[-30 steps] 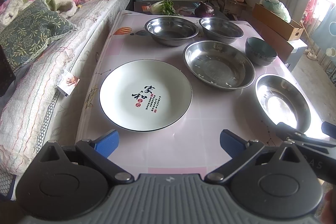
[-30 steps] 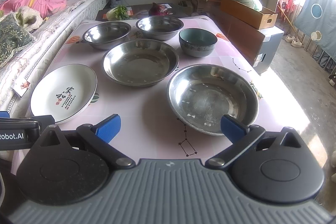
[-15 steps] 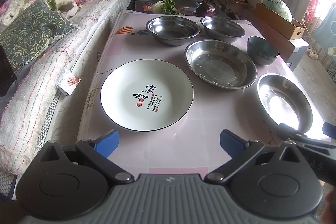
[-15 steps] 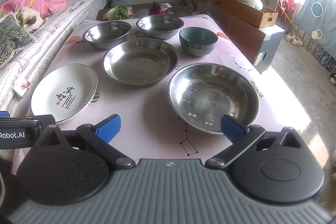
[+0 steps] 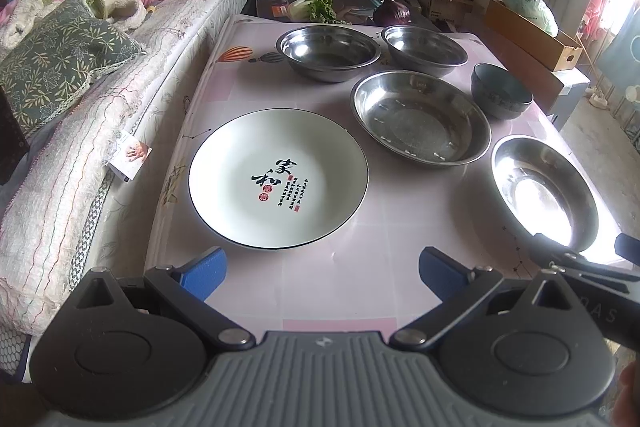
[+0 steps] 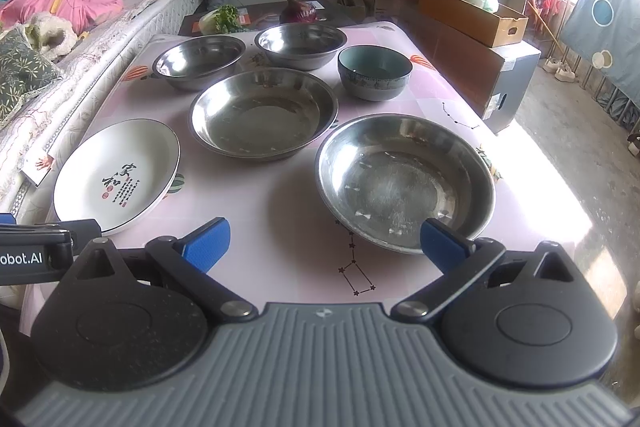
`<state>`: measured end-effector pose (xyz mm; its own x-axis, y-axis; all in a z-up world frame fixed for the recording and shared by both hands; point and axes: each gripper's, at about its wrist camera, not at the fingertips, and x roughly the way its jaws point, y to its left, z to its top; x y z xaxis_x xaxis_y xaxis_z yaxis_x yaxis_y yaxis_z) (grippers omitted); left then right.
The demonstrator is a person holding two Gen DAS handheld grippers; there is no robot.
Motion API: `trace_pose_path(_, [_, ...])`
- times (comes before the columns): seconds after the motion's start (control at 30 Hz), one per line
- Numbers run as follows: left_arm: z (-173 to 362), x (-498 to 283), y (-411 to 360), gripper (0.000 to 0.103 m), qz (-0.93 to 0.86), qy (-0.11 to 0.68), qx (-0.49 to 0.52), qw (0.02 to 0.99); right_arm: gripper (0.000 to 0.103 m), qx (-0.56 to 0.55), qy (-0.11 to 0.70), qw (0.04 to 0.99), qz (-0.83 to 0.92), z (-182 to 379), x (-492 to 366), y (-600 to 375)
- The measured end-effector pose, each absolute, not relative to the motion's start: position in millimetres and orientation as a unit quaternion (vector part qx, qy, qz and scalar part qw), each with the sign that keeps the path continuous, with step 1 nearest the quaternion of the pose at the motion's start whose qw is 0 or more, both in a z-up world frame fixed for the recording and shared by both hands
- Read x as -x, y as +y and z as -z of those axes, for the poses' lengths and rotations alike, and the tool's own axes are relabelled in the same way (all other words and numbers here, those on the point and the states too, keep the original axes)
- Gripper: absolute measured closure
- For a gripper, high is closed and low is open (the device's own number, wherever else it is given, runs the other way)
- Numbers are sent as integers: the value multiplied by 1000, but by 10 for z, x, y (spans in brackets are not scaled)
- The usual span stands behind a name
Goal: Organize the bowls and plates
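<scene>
Six dishes sit spread out on the pink patterned desk (image 6: pixel 248 219), none stacked, with a quilted bed (image 5: pixel 120 75) running along its left edge. Biggest are the two wide shallow steel pans: one in the middle (image 6: pixel 264 113), the other at the near right (image 6: pixel 406 181). Next is the white round plate with black calligraphy and a thin dark rim (image 5: pixel 279 177), near left, just apart from the middle pan. Behind them stand two deeper steel bowls side by side, far left (image 5: pixel 329 51) and far right (image 5: pixel 424 49). Smallest is the dark teal ceramic bowl (image 6: pixel 375 71), just right of the middle pan. Both grippers hover at the near edge: the left gripper (image 5: pixel 320 273) faces the white plate, the right gripper (image 6: pixel 325 243) faces the near-right pan. Jaws on both are spread wide, gripping nothing.
</scene>
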<state>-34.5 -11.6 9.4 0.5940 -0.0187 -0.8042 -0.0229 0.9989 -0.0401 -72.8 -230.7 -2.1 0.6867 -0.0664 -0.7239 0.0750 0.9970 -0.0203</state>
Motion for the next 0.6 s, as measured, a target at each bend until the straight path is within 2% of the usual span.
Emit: trace_pose_path(0.6, [-39,273,-116,0,-5,463,20,886,1,-8,401,915,40,85,667,-2323])
